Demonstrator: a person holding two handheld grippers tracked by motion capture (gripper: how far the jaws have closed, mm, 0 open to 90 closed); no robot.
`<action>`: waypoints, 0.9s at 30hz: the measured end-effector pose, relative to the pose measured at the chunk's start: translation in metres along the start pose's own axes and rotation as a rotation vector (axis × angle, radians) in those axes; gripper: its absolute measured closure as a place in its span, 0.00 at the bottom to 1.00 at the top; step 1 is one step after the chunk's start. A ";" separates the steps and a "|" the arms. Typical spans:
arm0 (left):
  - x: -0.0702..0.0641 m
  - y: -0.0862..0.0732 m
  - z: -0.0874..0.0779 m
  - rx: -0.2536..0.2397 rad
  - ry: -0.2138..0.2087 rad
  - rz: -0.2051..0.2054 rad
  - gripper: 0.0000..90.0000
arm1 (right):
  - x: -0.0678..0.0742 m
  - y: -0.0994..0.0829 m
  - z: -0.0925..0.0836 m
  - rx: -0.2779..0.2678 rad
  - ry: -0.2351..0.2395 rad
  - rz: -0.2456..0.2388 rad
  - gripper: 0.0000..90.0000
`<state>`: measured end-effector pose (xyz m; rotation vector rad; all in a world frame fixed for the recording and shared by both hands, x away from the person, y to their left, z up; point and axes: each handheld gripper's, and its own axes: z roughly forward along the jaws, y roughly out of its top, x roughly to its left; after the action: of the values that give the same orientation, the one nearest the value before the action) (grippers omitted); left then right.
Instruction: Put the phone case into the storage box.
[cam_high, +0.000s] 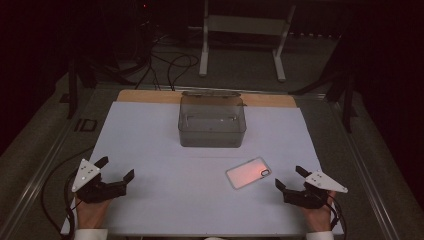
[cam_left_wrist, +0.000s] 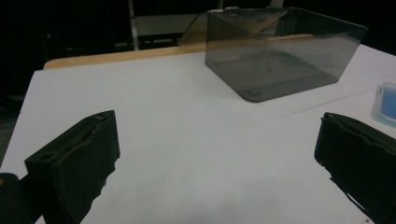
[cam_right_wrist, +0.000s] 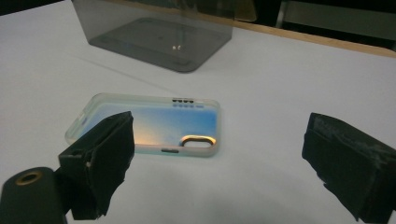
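Note:
A translucent phone case (cam_high: 248, 172) with an iridescent pink-blue sheen lies flat on the white table sheet (cam_high: 165, 145), right of centre near the front. The right gripper view has the phone case (cam_right_wrist: 154, 123) just ahead of the jaws, camera cutout toward me. A clear smoky plastic box (cam_high: 212, 121) stands open-topped at the back middle; the box (cam_left_wrist: 280, 51) looks empty. My left gripper (cam_high: 116, 169) rests open at the front left, nothing between its fingers (cam_left_wrist: 77, 163). My right gripper (cam_high: 290, 178) is open at the front right, just right of the case.
A wooden table edge (cam_high: 150, 95) shows behind the white sheet. Beyond the table stand a white metal frame (cam_high: 245, 30) and dark cables (cam_high: 170, 65) on the floor. Metal rails (cam_high: 45, 165) run along both table sides.

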<state>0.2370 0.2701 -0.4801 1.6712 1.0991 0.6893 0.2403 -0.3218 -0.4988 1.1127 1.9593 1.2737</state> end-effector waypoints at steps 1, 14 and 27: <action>0.000 0.000 0.000 0.003 0.002 0.000 0.01 | 0.000 0.000 0.000 0.000 0.000 0.000 0.10; -0.006 0.004 0.000 0.006 0.016 0.011 0.01 | 0.001 0.000 0.002 0.003 0.006 -0.009 0.10; -0.015 0.017 0.006 0.009 -0.022 0.039 0.01 | 0.000 0.000 0.005 0.004 0.016 -0.009 0.10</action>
<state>0.2414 0.2527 -0.4657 1.7082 1.0579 0.6905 0.2438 -0.3194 -0.5006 1.0969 1.9770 1.2783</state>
